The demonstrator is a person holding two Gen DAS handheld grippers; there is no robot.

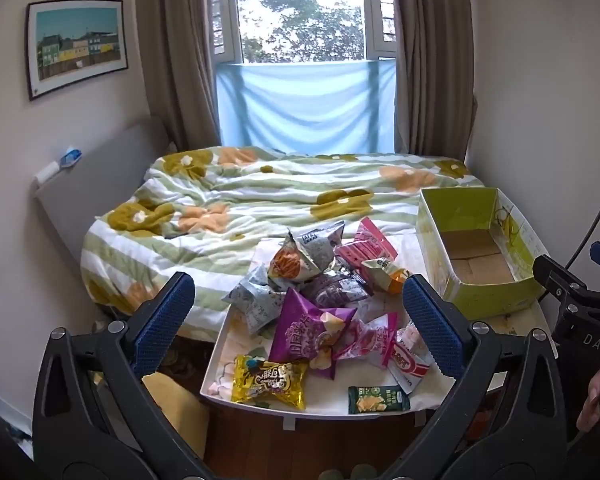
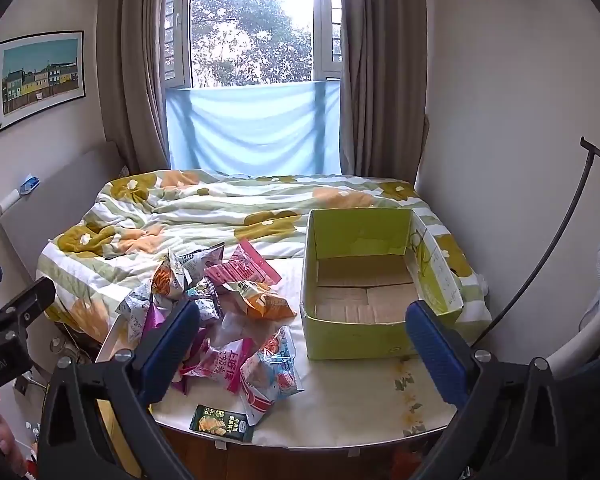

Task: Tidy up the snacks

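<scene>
Nothing is sorted yet, by my reckoning. The green cardboard box [image 2: 384, 280] on the right of the tabletop [image 2: 360, 396] stands empty, its bare floor showing. All the snack packets [image 1: 312, 304] lie heaped to its left, with a small green cracker packet [image 2: 222, 426] apart at the near edge. My left gripper [image 1: 300, 316] and right gripper [image 2: 300, 344] both hover above, jaws wide, holding nothing.
</scene>
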